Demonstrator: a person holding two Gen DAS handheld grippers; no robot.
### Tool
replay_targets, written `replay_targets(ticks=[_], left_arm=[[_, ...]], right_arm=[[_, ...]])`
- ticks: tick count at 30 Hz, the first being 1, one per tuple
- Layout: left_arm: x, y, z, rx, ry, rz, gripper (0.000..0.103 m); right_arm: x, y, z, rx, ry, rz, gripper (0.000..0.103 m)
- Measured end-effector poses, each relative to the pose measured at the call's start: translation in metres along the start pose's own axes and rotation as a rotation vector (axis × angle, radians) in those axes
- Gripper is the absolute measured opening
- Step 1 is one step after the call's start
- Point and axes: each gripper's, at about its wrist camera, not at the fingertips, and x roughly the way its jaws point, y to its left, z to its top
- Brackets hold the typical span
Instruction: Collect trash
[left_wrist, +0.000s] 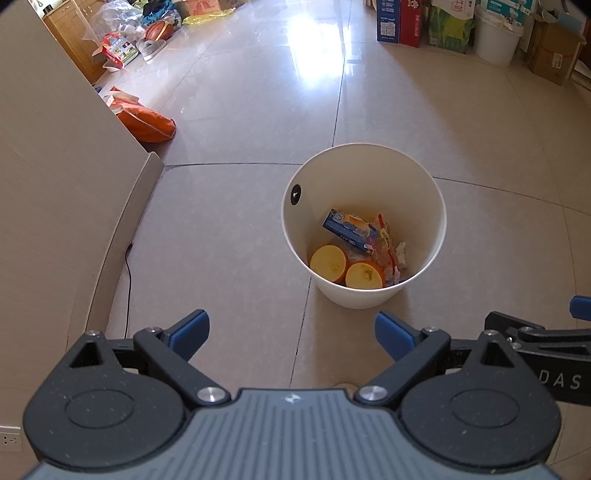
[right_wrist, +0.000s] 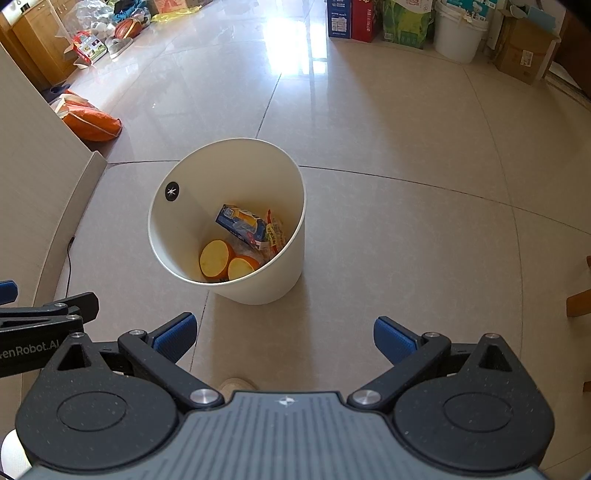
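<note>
Left gripper (left_wrist: 291, 332): blue-padded fingers spread wide, nothing between them, held above the tiled floor (left_wrist: 229, 229). Right gripper (right_wrist: 283, 334): likewise spread and empty; the two sit side by side. White trash bin (left_wrist: 373, 166): upright on the floor ahead of both grippers, apart from them. Contents: two orange fruit halves (left_wrist: 328, 263), cut faces up, at the near side; blue carton (left_wrist: 349, 230) lying tilted behind them; crumpled clear wrapper (left_wrist: 388, 245) to its right. Black cable (left_wrist: 127, 280): along the left wall base.

Floor (left_wrist: 229, 206): glossy beige tiles, bright glare at the far end.
Far wall: boxes (left_wrist: 397, 20), white bucket (left_wrist: 496, 35).
Left: beige panel (left_wrist: 48, 177), wooden cabinet (left_wrist: 70, 33).
</note>
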Motion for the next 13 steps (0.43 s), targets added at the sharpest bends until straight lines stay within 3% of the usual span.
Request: replay_targets(ticks=[13], left_arm=[[-0.0021,-0.0020,0.0004,0.010,-0.004,-0.002,0.096]], right_arm=[[0.0002,-0.0017,-0.0004,0.012,-0.004,0.003,0.103]])
